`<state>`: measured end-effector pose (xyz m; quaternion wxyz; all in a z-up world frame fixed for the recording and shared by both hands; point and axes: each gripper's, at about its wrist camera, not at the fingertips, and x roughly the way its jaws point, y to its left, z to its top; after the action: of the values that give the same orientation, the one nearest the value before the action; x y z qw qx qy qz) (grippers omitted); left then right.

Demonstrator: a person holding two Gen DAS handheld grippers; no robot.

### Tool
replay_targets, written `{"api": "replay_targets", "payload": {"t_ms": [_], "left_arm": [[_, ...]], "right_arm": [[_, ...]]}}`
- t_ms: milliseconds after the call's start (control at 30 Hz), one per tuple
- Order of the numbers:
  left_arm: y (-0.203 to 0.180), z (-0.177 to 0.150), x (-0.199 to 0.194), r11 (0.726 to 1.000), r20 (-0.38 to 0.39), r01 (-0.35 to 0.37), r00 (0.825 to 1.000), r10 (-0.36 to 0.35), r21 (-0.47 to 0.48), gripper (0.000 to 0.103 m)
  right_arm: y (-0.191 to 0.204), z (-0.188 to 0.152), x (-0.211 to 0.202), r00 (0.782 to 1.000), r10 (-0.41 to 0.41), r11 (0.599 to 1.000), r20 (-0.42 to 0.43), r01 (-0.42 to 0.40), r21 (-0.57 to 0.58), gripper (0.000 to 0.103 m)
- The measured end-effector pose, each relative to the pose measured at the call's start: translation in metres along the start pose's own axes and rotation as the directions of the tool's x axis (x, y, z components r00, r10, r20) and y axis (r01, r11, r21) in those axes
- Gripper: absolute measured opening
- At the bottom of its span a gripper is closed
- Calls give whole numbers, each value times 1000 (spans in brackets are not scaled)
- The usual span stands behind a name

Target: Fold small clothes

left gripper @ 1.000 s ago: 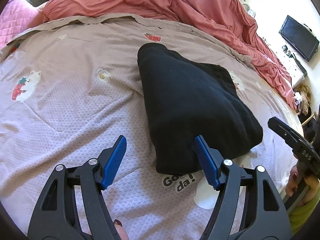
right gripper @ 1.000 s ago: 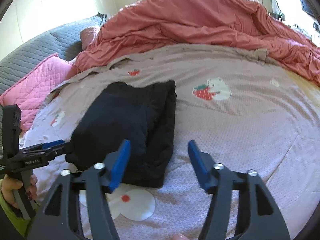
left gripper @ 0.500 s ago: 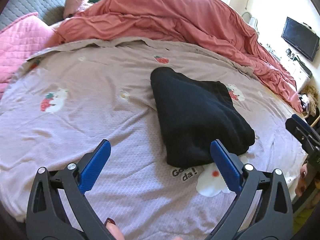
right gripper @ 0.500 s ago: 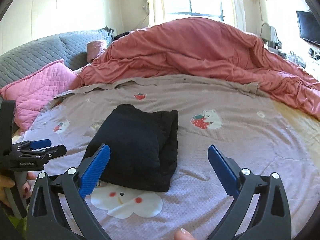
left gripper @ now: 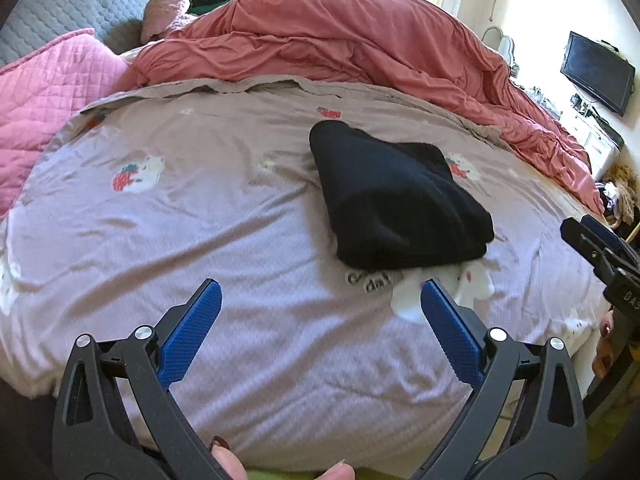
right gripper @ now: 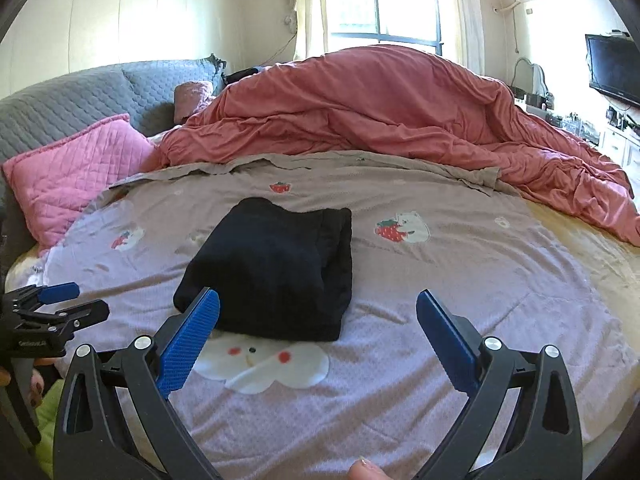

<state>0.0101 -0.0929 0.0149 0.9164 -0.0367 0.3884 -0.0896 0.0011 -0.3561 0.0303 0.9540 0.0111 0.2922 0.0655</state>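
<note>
Left wrist view: the left gripper (left gripper: pixel 318 306) has backed off the folded black garment (left gripper: pixel 394 200), jaws spread wide, holding nothing; 1 second ago its pad touched the bundle's near edge. Right wrist view: the right gripper (right gripper: pixel 318 316) is also wide and clear. The garment sits folded mid-bedspread (right gripper: pixel 460 280), so this fold looks done.

The black garment (left gripper: pixel 396 196) lies folded into a thick, compact bundle on the bed.
</note>
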Motion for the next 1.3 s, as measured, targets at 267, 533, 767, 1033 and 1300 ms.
{"api": "replay_targets", "payload": {"t_ms": [267, 533, 767, 1033, 1300], "left_arm": [[7, -12, 3, 999, -28, -2, 1000, 1, -40, 94], [10, -14, 5, 999, -43, -10, 999, 8, -48, 94], [9, -16, 3, 999, -41, -19, 999, 18, -46, 94], [10, -16, 3, 999, -45, -29, 999, 27, -43, 94], [14, -16, 3, 998, -54, -32, 998, 30, -48, 94]], "right_arm": [[8, -33, 22, 989, 12, 998, -145, -4, 57, 98], [12, -34, 24, 988, 16, 999, -155, -9, 47, 98], [11, -35, 25, 987, 19, 999, -161, -11, 50, 98], [12, -34, 25, 987, 22, 999, -161, -14, 51, 98], [12, -32, 25, 987, 19, 999, -160, -10, 53, 98]]}}
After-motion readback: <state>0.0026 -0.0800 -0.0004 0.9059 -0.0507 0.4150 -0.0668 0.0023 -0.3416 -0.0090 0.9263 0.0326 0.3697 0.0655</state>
